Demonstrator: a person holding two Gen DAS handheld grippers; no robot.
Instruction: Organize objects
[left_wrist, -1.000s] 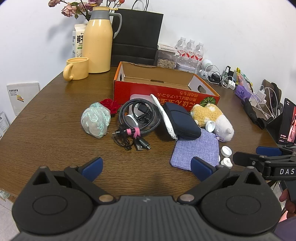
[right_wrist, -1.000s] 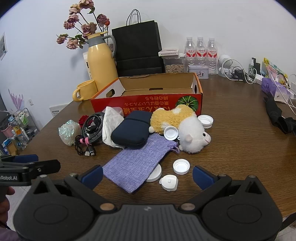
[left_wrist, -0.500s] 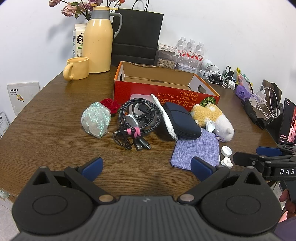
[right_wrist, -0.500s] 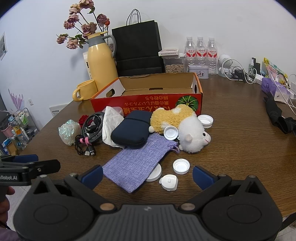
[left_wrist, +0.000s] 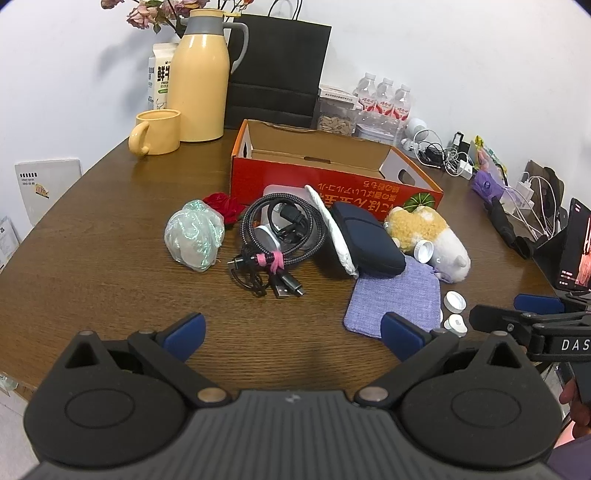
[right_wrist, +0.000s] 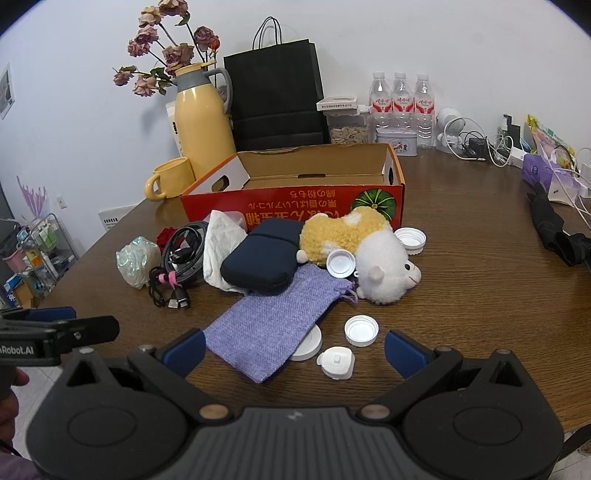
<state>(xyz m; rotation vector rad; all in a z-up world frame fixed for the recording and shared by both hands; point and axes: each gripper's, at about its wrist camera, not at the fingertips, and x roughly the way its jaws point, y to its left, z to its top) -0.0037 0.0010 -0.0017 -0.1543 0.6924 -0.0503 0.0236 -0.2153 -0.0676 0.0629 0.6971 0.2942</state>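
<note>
The left gripper (left_wrist: 291, 334) holds its two blue fingers (left_wrist: 184, 330) wide apart with nothing between them, low over the bare near edge of the wooden table (left_wrist: 92, 236). The right gripper (right_wrist: 293, 349) is also spread and empty; between its fingers, near the camera, lie the corner of the purple cloth pouch (right_wrist: 273, 328) and some small white lids, one a flat cap with a button (right_wrist: 337, 363), one an open round cap (right_wrist: 361, 329). Both tools seem to wait at the near side, probably so that the person can choose the first thing to take. Farther from the fingers the loose things lie in one row in front of the box: at the left a crumpled clear bag (left_wrist: 194, 236) with a red flower (left_wrist: 221, 203) just behind it, then the coiled braided cable (left_wrist: 280, 230) tied by a pink band, a white cloth (right_wrist: 221, 243) leaning on the dark blue case (right_wrist: 260, 260), and at the right the plush sheep (right_wrist: 354, 254) on its side, with a white cap (right_wrist: 340, 263) resting on it. The case lies on the far end of the pouch. Behind them stands the red cardboard box (right_wrist: 295, 205), open at the top and apparently empty, so it is likely the place where the things should go. Nothing appears to be inside it yet, so the task seems at its beginning.
</note>
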